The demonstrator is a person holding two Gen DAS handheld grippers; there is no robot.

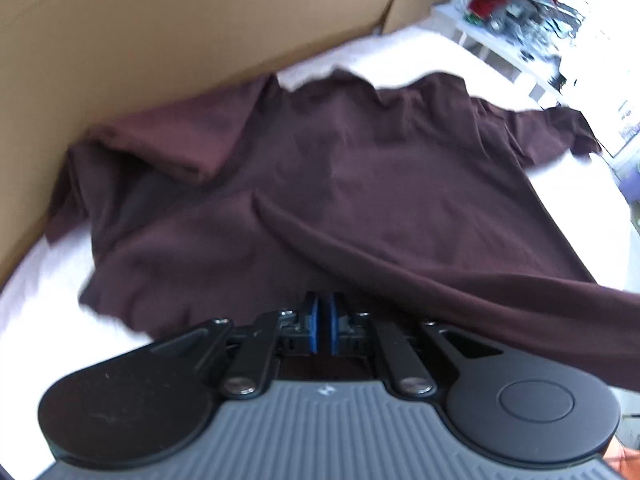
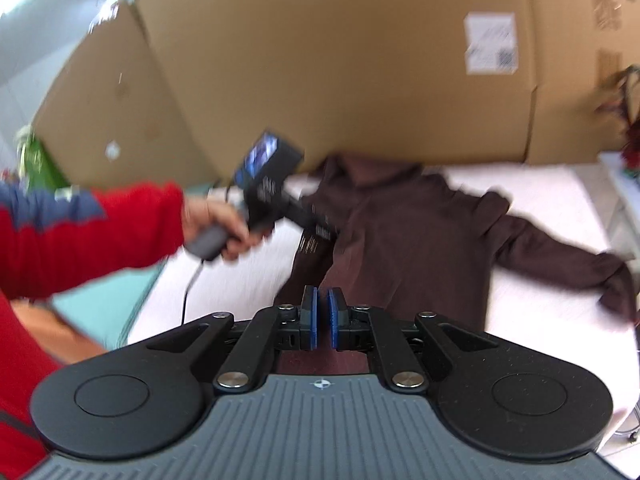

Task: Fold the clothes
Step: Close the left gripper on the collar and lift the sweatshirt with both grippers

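A dark maroon long-sleeved shirt (image 1: pixel 360 184) lies spread on a white-covered table (image 1: pixel 580 208), collar toward the cardboard. My left gripper (image 1: pixel 324 312) sits at the near hem, blue pads almost together with cloth around them. A ridge of lifted fabric runs from there to the lower right. In the right wrist view the shirt (image 2: pixel 400 240) has one sleeve stretched out to the right. There the left gripper (image 2: pixel 320 232) pinches the shirt's left edge, and cloth hangs from it. My right gripper (image 2: pixel 323 308) is shut on the near hem, with maroon fabric under its jaws.
A large cardboard sheet (image 2: pixel 320 60) stands along the far side of the table (image 2: pixel 540 304). A hand (image 2: pixel 216 220) and red sleeve (image 2: pixel 100 232) carry the left gripper, with a cable hanging below. A white shelf with clutter (image 1: pixel 520 20) is at the far right.
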